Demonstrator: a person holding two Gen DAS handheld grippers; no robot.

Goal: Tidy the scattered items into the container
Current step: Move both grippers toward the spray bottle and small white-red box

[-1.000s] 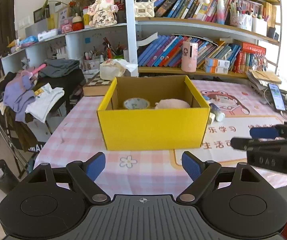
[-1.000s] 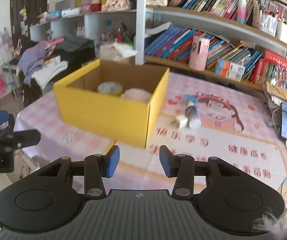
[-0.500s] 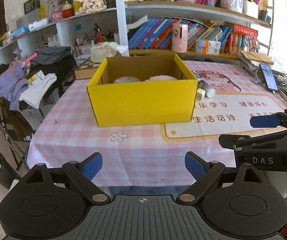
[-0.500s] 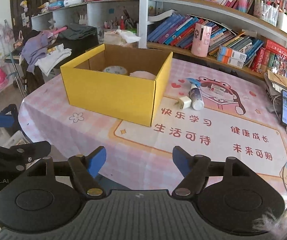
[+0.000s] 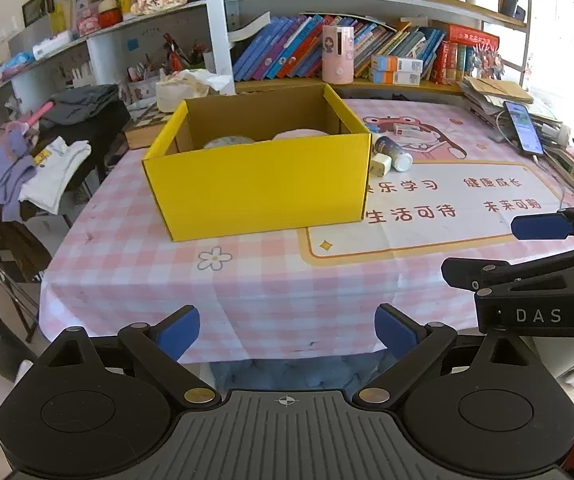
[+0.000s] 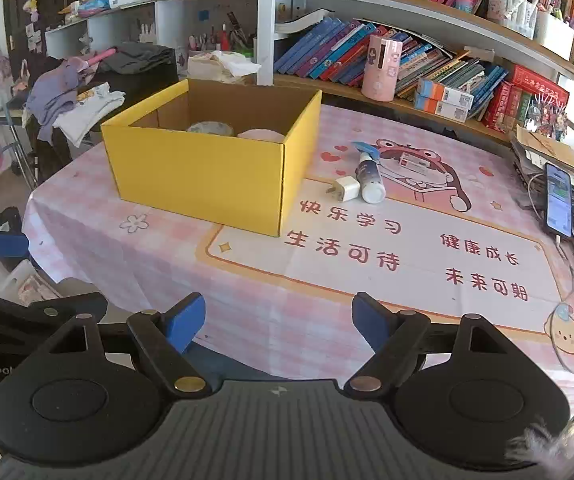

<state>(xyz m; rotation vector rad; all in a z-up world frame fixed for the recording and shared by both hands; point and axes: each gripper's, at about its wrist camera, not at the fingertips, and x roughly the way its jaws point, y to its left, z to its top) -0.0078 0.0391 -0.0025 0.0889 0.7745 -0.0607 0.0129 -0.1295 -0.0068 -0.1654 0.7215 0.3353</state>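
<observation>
A yellow cardboard box [image 5: 259, 184] [image 6: 207, 176] stands open on the pink checked tablecloth, with a round patterned item [image 6: 210, 128] and a pink item [image 6: 261, 135] inside. Right of the box lie a white charger plug [image 6: 346, 189], a dark tube with a white cap [image 6: 370, 178] and a small flat packet [image 6: 413, 164]. My left gripper [image 5: 287, 332] is open and empty, off the table's front edge. My right gripper [image 6: 279, 318] is open and empty, at the front edge; it also shows in the left wrist view [image 5: 527, 248].
A phone on a cable [image 6: 558, 200] lies at the table's right edge beside stacked papers. Bookshelves with books and a pink cylinder [image 6: 381, 69] stand behind the table. Clothes [image 5: 27, 160] hang over a rack to the left.
Both grippers have pulled back from the box toward the table's front edge. The right gripper's jaws have opened wider.
</observation>
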